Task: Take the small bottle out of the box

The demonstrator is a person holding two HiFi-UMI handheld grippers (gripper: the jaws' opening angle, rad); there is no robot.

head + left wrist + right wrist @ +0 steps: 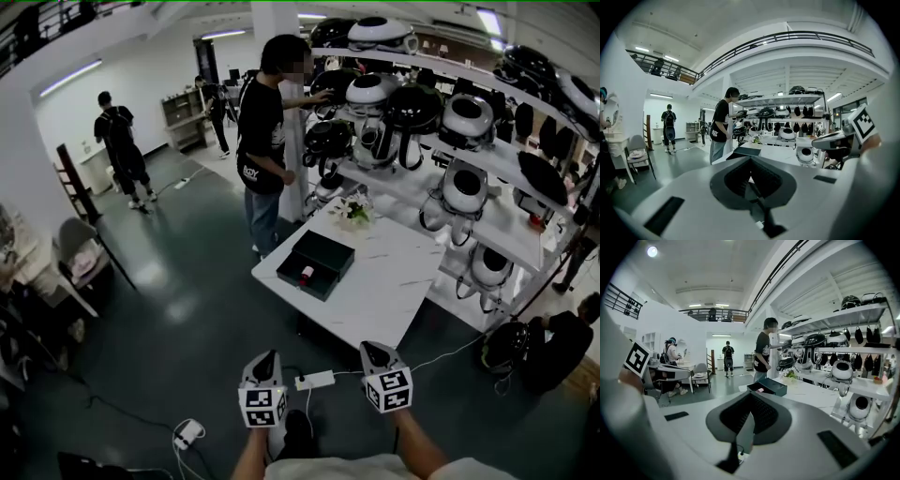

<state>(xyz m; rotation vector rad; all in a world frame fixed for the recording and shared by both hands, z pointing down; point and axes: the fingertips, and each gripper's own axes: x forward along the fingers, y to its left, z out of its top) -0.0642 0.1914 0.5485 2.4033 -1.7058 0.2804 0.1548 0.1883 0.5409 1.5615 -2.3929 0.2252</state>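
Bottle point(307, 275): small, red-topped; it sits in the box, toward 7 o'clock of the box's middle; too small here to tell whether it stands or lies.
Handling: judge it light, stiff and smooth, probably glass or hard plastic; it could slip or tip under a skewed pinch, and may break if dropped.
Hold: take it across the body just under the red top, pads square to it; close gently, then lift straight up clear of the box wall.
Box point(333, 255): black, open, shallow; it rests on the table near the edge at 8 o'clock; light enough, I'd guess, to slide if you drag the bottle sideways.
Table point(398, 281): white top; flowers point(354, 212) at 1 o'clock of the box, apart from it.
Person point(265, 141): stands at 11 o'clock of the box, beside the table, one hand up at the shelves point(487, 155).
Left gripper point(267, 359): jaws pressed together, nothing between them; the box is at your 12 o'clock, well apart.
Right gripper point(375, 350): jaws pressed together, empty; box at 11 o'clock, equally far off.
Next: you must close in on the table and spread one pair of jaws before any reach.
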